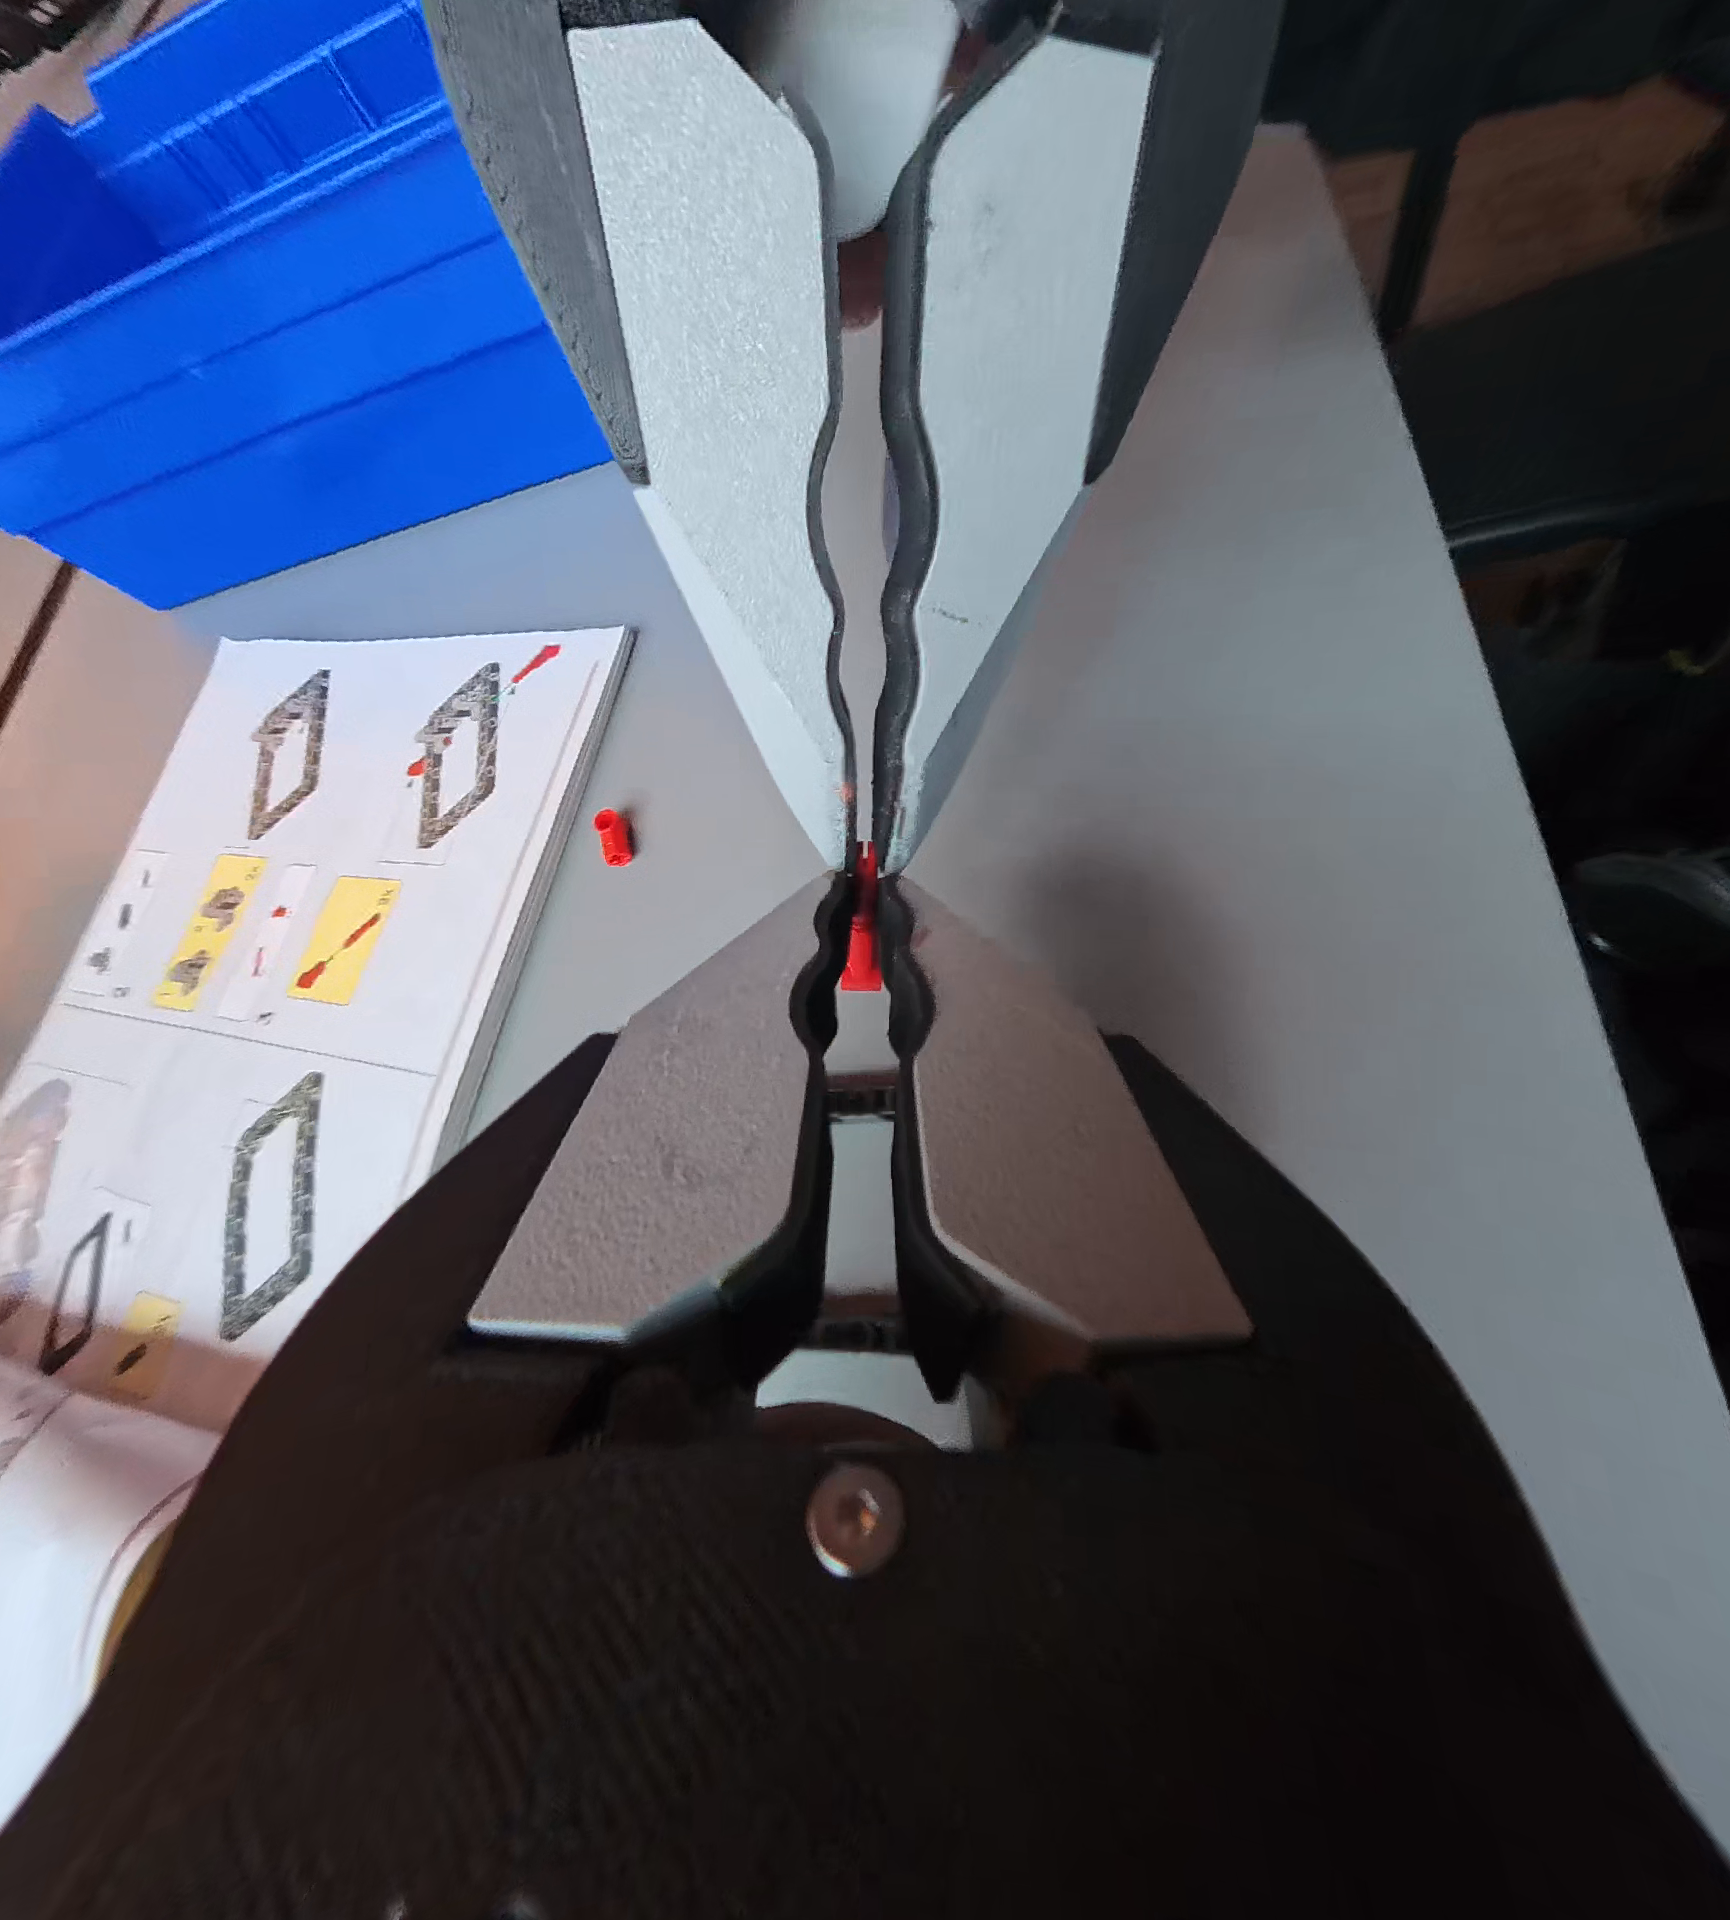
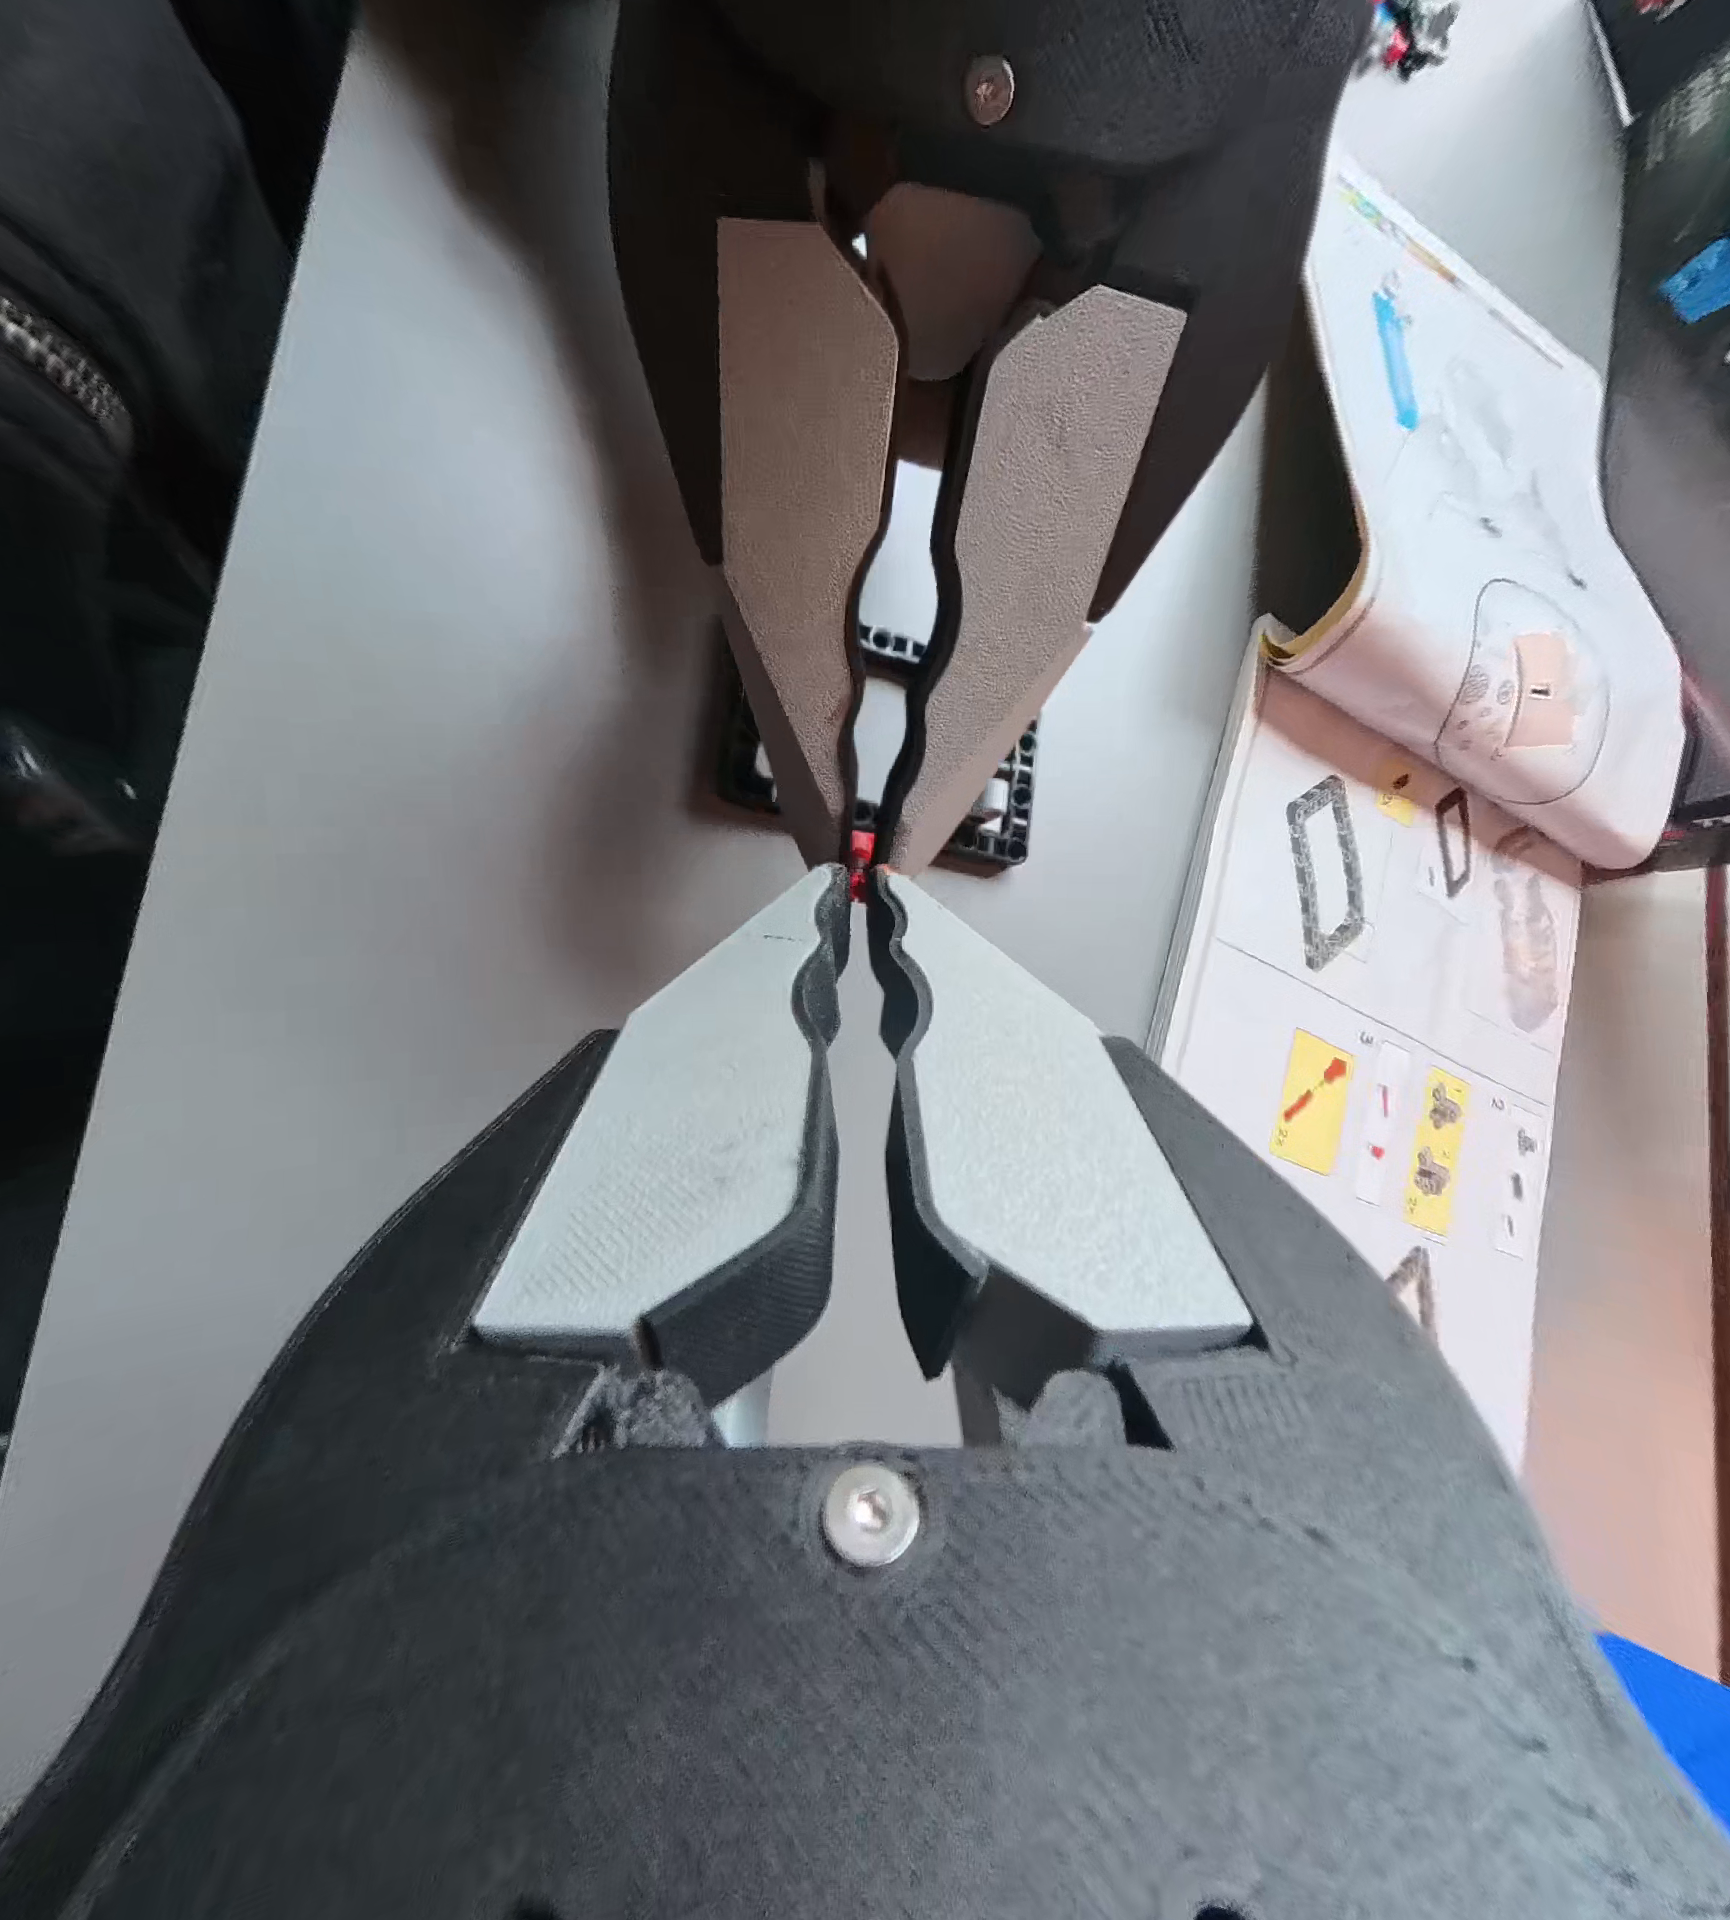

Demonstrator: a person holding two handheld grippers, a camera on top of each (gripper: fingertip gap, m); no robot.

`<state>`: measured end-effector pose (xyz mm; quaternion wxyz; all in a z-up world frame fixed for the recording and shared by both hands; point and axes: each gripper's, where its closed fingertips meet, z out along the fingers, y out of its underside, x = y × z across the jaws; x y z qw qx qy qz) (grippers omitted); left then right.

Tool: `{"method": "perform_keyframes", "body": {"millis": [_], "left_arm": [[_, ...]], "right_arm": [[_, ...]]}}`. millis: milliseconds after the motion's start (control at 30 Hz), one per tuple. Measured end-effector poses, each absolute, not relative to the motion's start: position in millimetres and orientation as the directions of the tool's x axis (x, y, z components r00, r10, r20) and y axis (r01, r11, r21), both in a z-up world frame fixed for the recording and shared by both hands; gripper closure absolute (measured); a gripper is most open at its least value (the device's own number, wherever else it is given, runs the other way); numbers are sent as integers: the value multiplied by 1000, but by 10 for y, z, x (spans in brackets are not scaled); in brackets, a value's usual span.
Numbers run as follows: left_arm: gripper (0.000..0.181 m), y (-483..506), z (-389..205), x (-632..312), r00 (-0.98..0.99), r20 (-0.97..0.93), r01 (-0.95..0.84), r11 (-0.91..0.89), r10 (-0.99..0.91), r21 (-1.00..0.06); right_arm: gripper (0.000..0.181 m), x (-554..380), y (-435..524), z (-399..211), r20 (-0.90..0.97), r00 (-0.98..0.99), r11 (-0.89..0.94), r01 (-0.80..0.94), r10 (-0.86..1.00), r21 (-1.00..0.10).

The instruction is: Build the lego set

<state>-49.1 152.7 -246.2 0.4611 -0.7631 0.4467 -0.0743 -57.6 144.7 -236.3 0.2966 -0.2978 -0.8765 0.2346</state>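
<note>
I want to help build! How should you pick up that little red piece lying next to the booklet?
Grip the loose red piece across its short round body, coming straight down from above. It lies flat on the table with open space around it, just beside the instruction booklet, so nothing blocks a hand-held gripper closing on its sides.

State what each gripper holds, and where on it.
Left gripper pinches a small red Lego piece at its far half. Right gripper meets it tip to tip, shut on the piece's other end; the exact hold is hidden.

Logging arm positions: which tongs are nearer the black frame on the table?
Left. The left tongs stretch across the black frame; the right tongs stop at its near edge, both pinching a red piece.
</note>
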Motion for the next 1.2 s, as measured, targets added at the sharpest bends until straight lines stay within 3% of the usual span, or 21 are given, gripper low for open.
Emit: {"method": "perform_keyframes", "body": {"millis": [100, 233, 300, 400, 467, 533, 600, 667, 867, 967, 1000, 1133, 1200], "left_arm": [[179, 1582, -2277, -549, 636, -268, -521, -146, -723, -841], [179, 1463, -1728, -524, 612, -264, -296, 94, -745, -950], [179, 1251, -1430, -481, 554, -296, -146, 260, -778, -955], [179, 1031, -1186, -447, 499, -377, -24, 423, -780, -906], [179, 936, -1166, -379, 459, -428, -17, 474, -779, -880], [179, 875, -1150, -317, 443, -469, -8, 520, -764, -854], [179, 842, -1143, -264, 428, -478, 5, 531, -767, -847], [179, 824, -1133, -231, 416, -475, 21, 530, -775, -847], [179, 829, -1145, -243, 416, -462, 36, 522, -783, -852], [178, 822, -1157, -263, 410, -450, 49, 512, -793, -858], [178, 833, -1172, -269, 411, -449, 40, 508, -793, -860], [178, 867, -1181, -342, 431, -440, 33, 502, -787, -865], [178, 853, -1150, -357, 430, -428, 56, 497, -795, -866]], "right_arm": [[181, -645, 1497, -2179, 313, -554, 562, 361, 771, -745], [181, -606, 1573, -1691, -14, -511, 121, 229, 859, -966], [157, -563, 1627, -1569, -198, -555, -107, 192, 808, -975], [166, -427, 1472, -1548, -405, -719, -305, 274, 565, -912], [157, -388, 1326, -1514, -459, -776, -346, 328, 433, -879], [168, -353, 1158, -1453, -434, -828, -328, 324, 355, -887], [152, -370, 1020, -1429, -427, -849, -296, 340, 312, -892], [147, -396, 920, -1395, -426, -865, -290, 350, 265, -891], [160, -372, 805, -1232, -395, -914, -404, 328, 94, -854], [170, -419, 847, -1204, -398, -915, -465, 325, 66, -824], [181, -413, 866, -1193, -399, -916, -478, 331, 46, -814], [181, -457, 921, -1260, -422, -903, -473, 337, 83, -814], [168, -536, 982, -1295, -446, -886, -494, 333, 129, -803]]}}
